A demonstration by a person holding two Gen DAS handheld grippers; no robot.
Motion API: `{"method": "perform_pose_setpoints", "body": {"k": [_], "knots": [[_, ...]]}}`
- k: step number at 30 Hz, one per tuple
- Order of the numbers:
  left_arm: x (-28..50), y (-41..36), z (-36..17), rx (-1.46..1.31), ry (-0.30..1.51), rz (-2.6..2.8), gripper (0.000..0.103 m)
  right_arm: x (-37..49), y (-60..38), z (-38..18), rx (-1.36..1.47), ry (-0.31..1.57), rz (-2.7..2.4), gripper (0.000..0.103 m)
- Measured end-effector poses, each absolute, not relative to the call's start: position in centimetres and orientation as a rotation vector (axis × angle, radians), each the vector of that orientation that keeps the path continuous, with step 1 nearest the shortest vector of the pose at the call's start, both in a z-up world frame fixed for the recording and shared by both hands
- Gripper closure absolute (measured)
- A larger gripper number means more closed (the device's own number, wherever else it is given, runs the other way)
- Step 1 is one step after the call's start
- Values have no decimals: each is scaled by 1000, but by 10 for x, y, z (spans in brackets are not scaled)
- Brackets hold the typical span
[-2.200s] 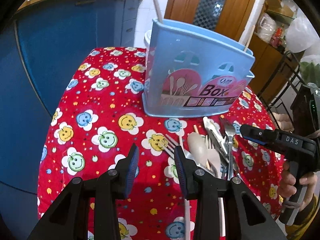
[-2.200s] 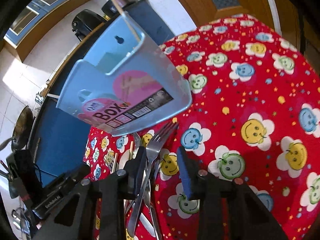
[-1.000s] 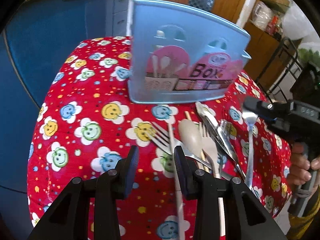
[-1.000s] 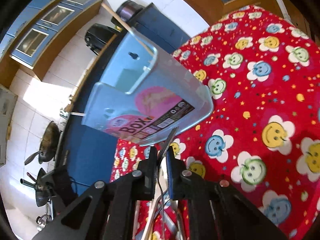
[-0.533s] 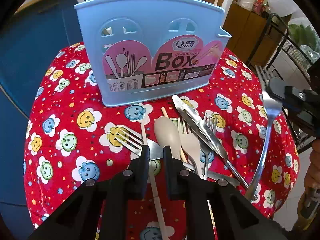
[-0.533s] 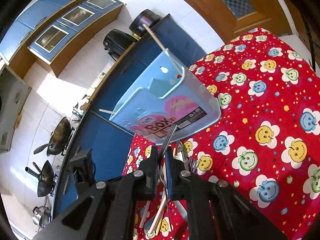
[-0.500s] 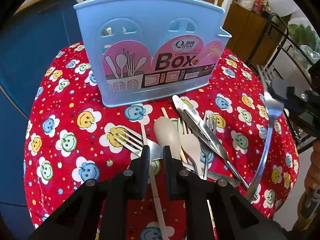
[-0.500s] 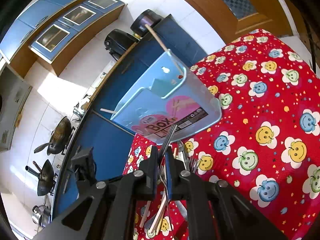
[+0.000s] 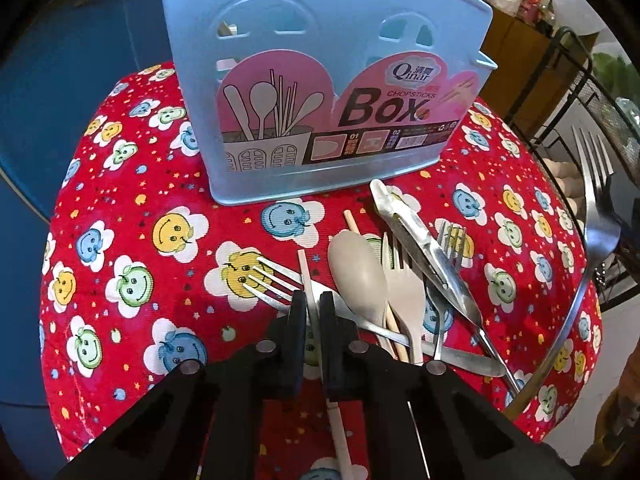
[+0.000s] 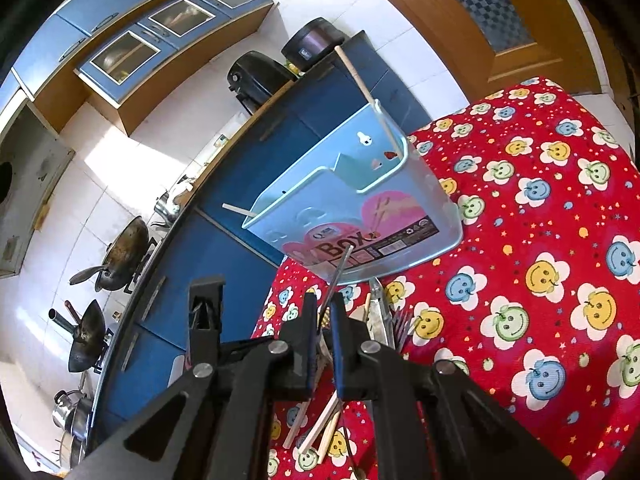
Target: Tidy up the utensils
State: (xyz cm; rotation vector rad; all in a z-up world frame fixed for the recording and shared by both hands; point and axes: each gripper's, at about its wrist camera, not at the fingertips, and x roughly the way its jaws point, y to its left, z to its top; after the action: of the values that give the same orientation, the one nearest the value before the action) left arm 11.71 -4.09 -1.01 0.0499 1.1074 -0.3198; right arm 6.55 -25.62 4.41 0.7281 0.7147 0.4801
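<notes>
The left gripper was clamped on a pale chopstick lying over a steel fork; the right gripper pinched a raised steel fork; the light-blue plastic utensil box stood at twelve o'clock; lifting could drag the pile or let the thin stick swivel.

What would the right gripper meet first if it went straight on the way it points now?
Probably the blue utensil box: the right gripper, shut on a metal fork, aims at its labelled front, though depth is unclear.
</notes>
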Motion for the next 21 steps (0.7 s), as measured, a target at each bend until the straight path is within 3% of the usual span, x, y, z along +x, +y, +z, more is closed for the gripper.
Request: {"method": "perform_pose_setpoints", "body": {"k": [21], "knots": [[46, -6, 73, -166, 742, -370, 99, 41, -237, 69, 691, 663, 509, 96]]}}
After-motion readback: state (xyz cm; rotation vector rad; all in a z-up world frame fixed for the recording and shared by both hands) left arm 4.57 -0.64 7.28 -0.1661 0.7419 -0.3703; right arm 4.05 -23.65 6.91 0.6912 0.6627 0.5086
